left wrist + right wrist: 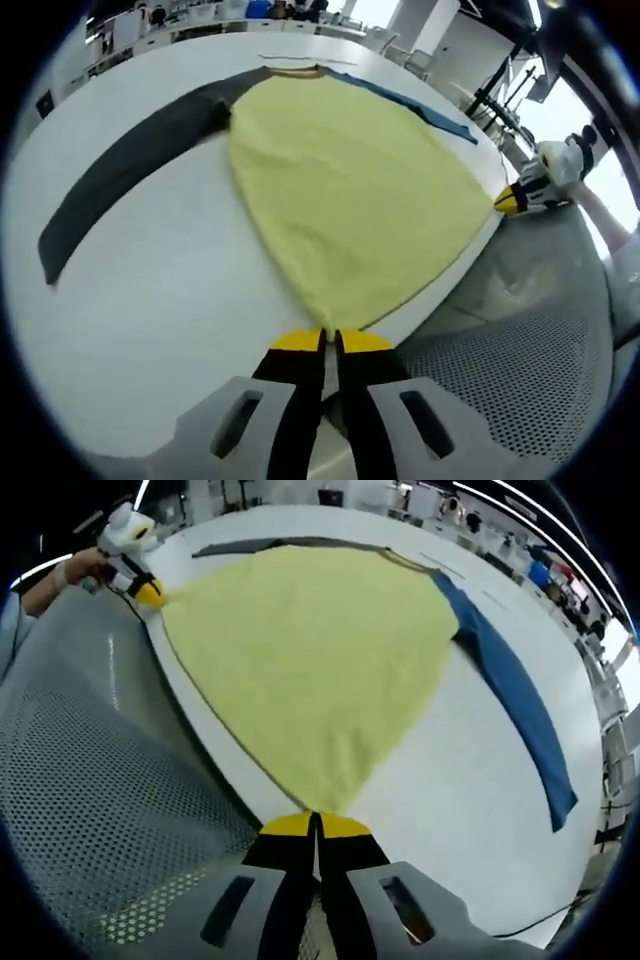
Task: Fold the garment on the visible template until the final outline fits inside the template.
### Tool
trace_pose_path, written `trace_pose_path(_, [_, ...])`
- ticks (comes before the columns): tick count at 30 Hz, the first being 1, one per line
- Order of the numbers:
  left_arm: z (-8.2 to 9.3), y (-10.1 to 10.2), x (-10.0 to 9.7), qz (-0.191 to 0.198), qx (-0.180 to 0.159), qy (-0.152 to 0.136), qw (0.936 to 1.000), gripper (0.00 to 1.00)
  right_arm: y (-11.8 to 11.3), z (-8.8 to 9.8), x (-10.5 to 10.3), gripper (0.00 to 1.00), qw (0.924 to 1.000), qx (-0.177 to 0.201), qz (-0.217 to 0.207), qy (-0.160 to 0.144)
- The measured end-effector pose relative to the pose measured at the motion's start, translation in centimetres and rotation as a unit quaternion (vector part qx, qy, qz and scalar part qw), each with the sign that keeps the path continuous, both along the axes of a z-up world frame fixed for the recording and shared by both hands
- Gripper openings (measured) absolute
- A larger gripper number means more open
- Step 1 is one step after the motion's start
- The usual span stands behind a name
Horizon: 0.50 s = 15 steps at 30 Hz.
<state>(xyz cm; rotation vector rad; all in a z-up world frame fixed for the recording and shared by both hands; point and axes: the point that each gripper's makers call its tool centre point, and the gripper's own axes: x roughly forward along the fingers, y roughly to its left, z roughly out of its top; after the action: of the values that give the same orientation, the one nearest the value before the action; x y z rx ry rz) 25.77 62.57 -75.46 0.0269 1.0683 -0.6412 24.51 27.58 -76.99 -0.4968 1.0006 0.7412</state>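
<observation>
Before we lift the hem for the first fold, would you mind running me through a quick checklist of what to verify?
1. Left hand-held gripper shut on a hem corner of the yellow shirt: ok.
2. Right hand-held gripper shut on the other hem corner: ok.
3. Shirt body lying flat on the white table: ok.
4. Dark grey sleeve and blue sleeve spread out on the table: ok.
5. Hem fully on the table: not ok, it sits at the table's edge.
6. Template outline on the table: cannot tell, only faint lines show near the collar.
</observation>
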Motion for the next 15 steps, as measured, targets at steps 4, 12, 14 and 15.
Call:
trace_pose_path(4, [0.5, 0.1, 0.1, -0.002, 0.005, -0.008, 1.0, 0.02, 0.1, 0.0, 0.1, 0.02, 1.0, -0.004, 0.001, -0.003])
trace_pose_path(12, [1.6, 0.2, 0.3, 0.001, 0.007, -0.027, 0.9996, 0.03, -0.3, 0.2, -0.6, 0.04, 0.9998, -0.017, 0.011, -0.009])
trace_pose_path(14, [2.1, 0.4, 0.3, 0.004, 0.008, -0.032, 0.9994, 0.04, -0.3, 0.7, -0.6, 0.04, 0.9999, -0.011, 0.006, -0.012])
trace_pose_path(15, [2.4, 0.6, 0.3, 0.006, 0.009, -0.035, 0.9993, 0.04, -0.3, 1.0, -0.4, 0.04, 0.9999, -0.004, 0.002, -0.016])
